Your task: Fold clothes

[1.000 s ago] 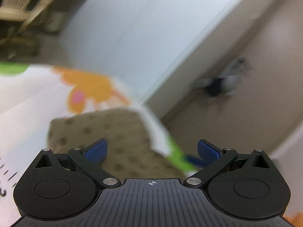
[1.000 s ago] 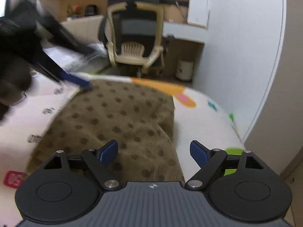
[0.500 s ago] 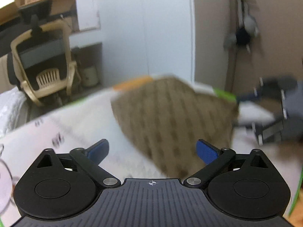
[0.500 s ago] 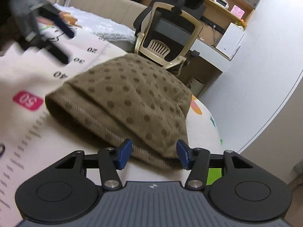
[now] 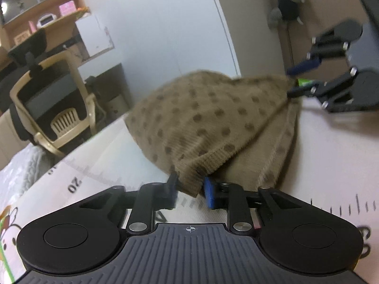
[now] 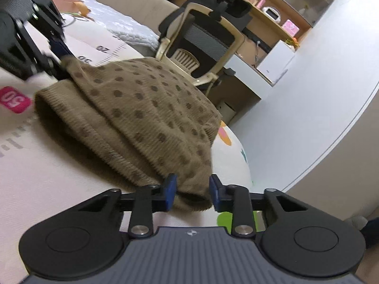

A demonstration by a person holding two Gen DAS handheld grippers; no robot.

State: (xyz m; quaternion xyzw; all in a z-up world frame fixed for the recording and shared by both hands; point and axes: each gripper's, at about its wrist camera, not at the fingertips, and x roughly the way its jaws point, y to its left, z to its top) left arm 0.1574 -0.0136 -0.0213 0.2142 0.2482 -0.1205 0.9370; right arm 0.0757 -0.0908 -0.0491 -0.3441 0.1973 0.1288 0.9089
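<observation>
A white printed play mat [image 6: 59,177] carries the brown dotted knit garment [image 6: 146,113], which lies doubled over on it. The left tongs [image 5: 189,193] and right tongs [image 6: 191,195] each pinch a ribbed hem corner, likely so both corners travel together and the fold lands square

The left wrist camera sits low over the printed mat [image 5: 331,156], very near it, and looks along its own fingers across the brown dotted garment [image 5: 213,118] toward the white wall and the right gripper [image 5: 298,80] at the far right. The right wrist camera is also low and close, and looks from the opposite corner of the garment [image 6: 146,108] toward the left gripper [image 6: 60,56] at the upper left. Both views share the garment, the mat [image 6: 59,177] and the office chair [image 5: 54,99] [image 6: 203,47] behind.
</observation>
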